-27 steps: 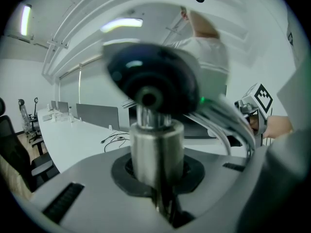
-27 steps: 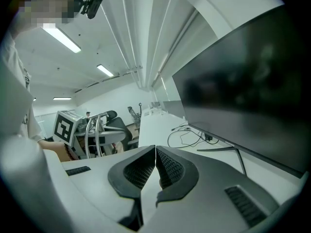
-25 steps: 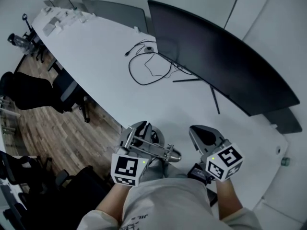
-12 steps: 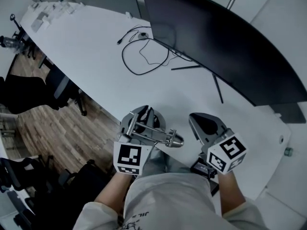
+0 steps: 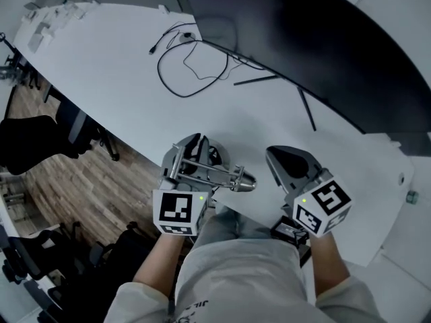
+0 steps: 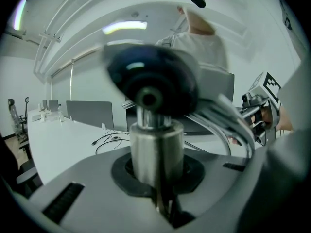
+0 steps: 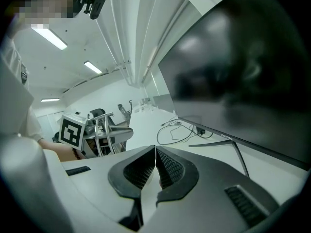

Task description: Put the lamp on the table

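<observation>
The lamp [image 5: 232, 179] is chrome, with thin rods and a short metal cylinder. My left gripper [image 5: 194, 155] is shut on it and holds it just over the near edge of the white table [image 5: 121, 66]. In the left gripper view the lamp's cylinder [image 6: 155, 154] stands pinched between the jaws, with a dark rounded part [image 6: 150, 81] above it. My right gripper [image 5: 277, 159] hangs beside the lamp to its right, shut, with nothing in it. In the right gripper view its ribbed pads [image 7: 167, 166] meet at the tips, and the lamp [image 7: 104, 132] shows at the left.
A wide dark monitor [image 5: 303, 39] stands on thin legs at the table's back. A looped black cable [image 5: 188, 66] lies left of it. Small items [image 5: 40, 32] sit at the far left end. Office chairs [image 5: 34, 136] stand on the wooden floor, left of the table.
Both grippers have edged forward over the table's near edge, and the lamp is still held in the left one. The view has swung, so the cable and monitor sit higher in the frame.
</observation>
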The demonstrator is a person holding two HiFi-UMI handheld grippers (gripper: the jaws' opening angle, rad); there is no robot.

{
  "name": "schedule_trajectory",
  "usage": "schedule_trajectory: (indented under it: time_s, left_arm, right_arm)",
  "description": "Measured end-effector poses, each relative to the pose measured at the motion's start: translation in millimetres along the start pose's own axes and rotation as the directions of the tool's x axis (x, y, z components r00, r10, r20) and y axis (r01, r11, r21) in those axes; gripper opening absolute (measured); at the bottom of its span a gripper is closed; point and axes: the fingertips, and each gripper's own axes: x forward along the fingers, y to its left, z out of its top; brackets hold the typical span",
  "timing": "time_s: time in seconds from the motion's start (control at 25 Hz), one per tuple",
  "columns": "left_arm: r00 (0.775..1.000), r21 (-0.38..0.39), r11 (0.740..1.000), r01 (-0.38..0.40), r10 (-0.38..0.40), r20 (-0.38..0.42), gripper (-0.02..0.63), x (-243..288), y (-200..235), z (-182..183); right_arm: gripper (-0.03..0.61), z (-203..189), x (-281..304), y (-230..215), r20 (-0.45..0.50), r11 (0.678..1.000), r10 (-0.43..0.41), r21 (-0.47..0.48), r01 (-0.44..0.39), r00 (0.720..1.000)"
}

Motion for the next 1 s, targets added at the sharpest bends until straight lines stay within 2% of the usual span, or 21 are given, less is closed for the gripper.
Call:
schedule_trajectory:
  time_s: [0.24,0.4,0.6,1.0]
  left_arm:
    - [1.000,-0.017,1.000,-0.009,0.008,-0.019,0.037,17,9,-11]
    - [1.000,-0.016,1.000,-0.009,0.009,0.003,0.037,25,10,-10]
    - [1.000,-0.020,1.000,0.007,-0.007,-0.016,0.037,41,9,-16]
    - [1.000,-0.002,1.000,0.017,-0.016,0.007,0.037,55,10,-18]
  right_arm:
    - [0.032,-7,0,-12,-0.010,0.999,-0.031,0.023,0.031,0.999]
    - [0.032,-16,1,-13,-0.023,0.999,-0.034,0.037,0.035,0.999]
    - [0.032,-19,7,-22,-0.019,0.998,-0.038,0.050,0.039,0.999]
    - [0.032,-20,6,-26,-0.030,0.997,-0.044,0.063,0.046,0.999]
